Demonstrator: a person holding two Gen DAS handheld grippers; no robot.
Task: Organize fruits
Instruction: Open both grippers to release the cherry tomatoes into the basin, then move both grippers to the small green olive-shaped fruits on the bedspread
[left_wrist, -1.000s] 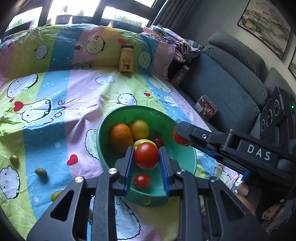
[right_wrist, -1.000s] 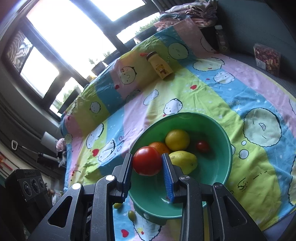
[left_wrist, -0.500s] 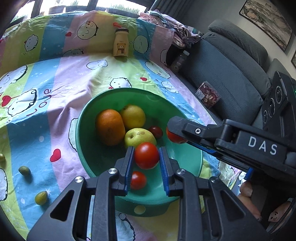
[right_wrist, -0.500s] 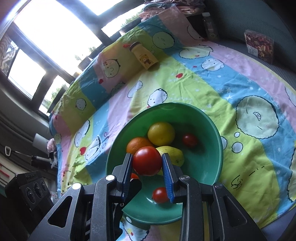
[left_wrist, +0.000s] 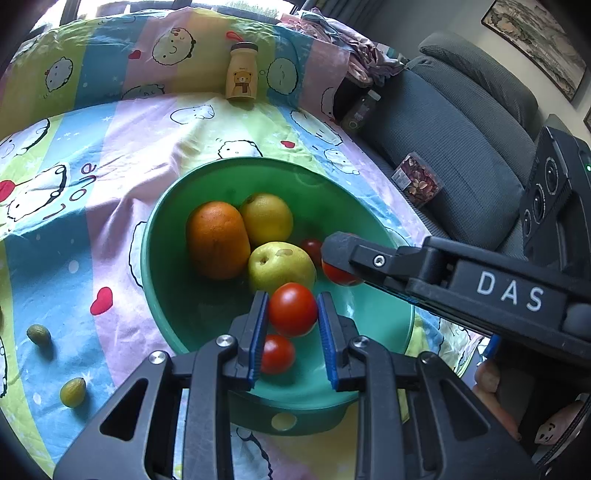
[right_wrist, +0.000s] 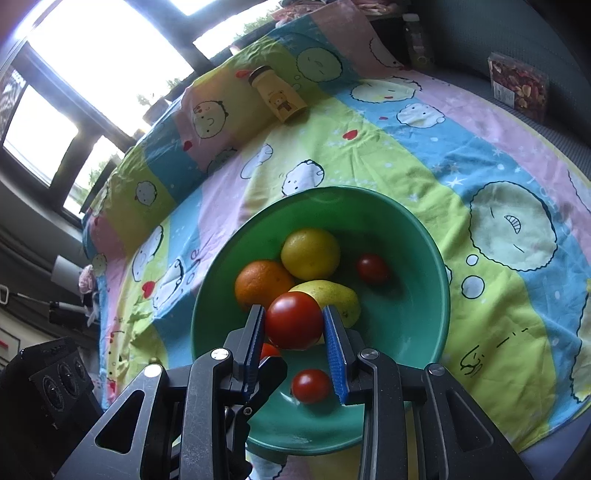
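Note:
A green bowl (left_wrist: 173, 206) (right_wrist: 417, 229) sits on a cartoon-print cloth and holds an orange (left_wrist: 218, 243), a lemon (left_wrist: 267, 218), a yellow-green pear (left_wrist: 280, 266) and two loose red tomatoes (right_wrist: 373, 268) (right_wrist: 310, 386). My left gripper (left_wrist: 292, 308) hangs over the near side of the bowl, shut on a red tomato (left_wrist: 293, 309). My right gripper (right_wrist: 294, 315) is shut on a larger red tomato (right_wrist: 294, 320) just above the pear (right_wrist: 343, 299). In the left wrist view that right-hand tomato (left_wrist: 338, 276) shows under a black finger (left_wrist: 354, 251), low inside the bowl.
A yellow bear-print bottle (left_wrist: 242, 75) stands at the far side of the cloth. Two small green fruits (left_wrist: 38, 334) (left_wrist: 72, 392) lie on the cloth left of the bowl. A grey sofa (left_wrist: 461, 129) with a snack packet (left_wrist: 417, 181) runs along the right edge.
Both grippers have sunk toward the bowl, which now looks larger and closer in both views. Each still grips its tomato; the fruit in the bowl has not moved.

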